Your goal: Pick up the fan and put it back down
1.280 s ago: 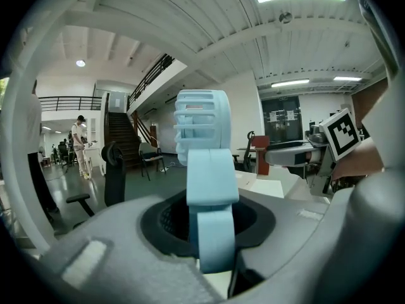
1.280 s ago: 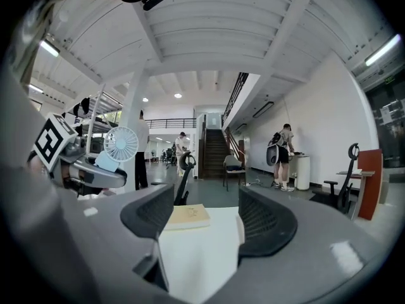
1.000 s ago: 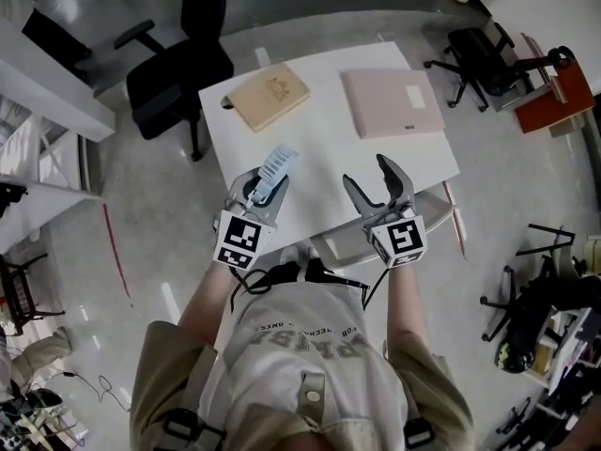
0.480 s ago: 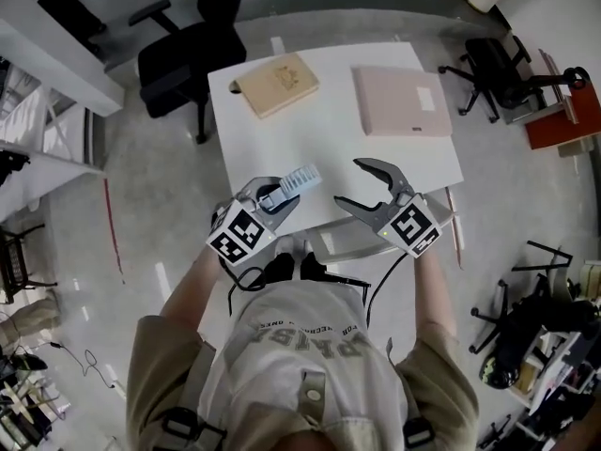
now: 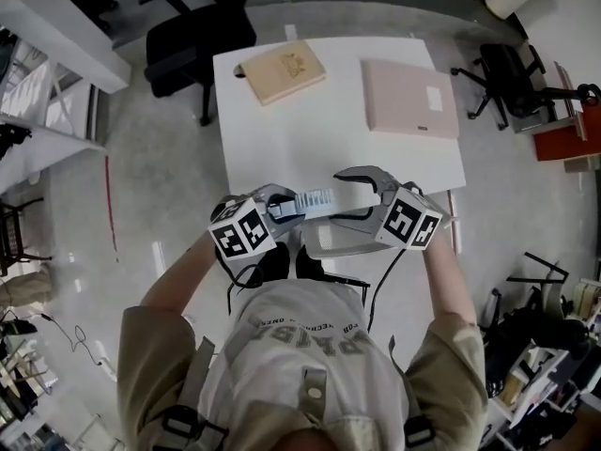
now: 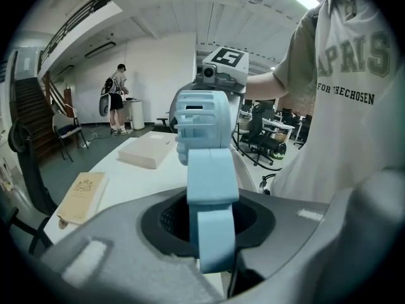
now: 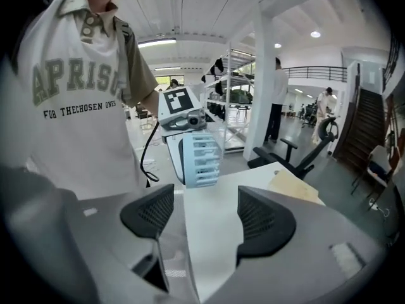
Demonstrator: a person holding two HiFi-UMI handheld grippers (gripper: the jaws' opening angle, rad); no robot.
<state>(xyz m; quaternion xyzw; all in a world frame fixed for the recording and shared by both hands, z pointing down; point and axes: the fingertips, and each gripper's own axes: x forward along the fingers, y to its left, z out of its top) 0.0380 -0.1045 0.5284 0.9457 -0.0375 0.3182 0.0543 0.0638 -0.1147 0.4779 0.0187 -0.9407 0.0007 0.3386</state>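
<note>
The pick-up half looks done. The left gripper (image 6: 212, 233) is clamped on the handle of the pale blue fan (image 5: 315, 198), and the fan is in the air, clear of the white table (image 5: 310, 111), with its grilled head sticking out past the jaw tips toward the right gripper (image 7: 205, 217). That one is empty, with its jaws spread wide and nothing between the pads. It faces the fan head from just across the gap and does not touch it.

What is left is the second half: bringing the fan down onto the table and letting go. Whether the right gripper is meant to help steady it can't be told from here.

Beyond both grippers the tabletop is mostly bare. A tan book (image 5: 282, 71) lies far out ahead of the left gripper, and a pink flat box (image 5: 410, 99) lies ahead of the right one — both well apart from the fan. A black office chair (image 5: 199, 36) stands past the far edge (off the table, so no obstacle). Nothing lies between the fan and the nearest stretch of table — the only close thing is the right gripper itself.
</note>
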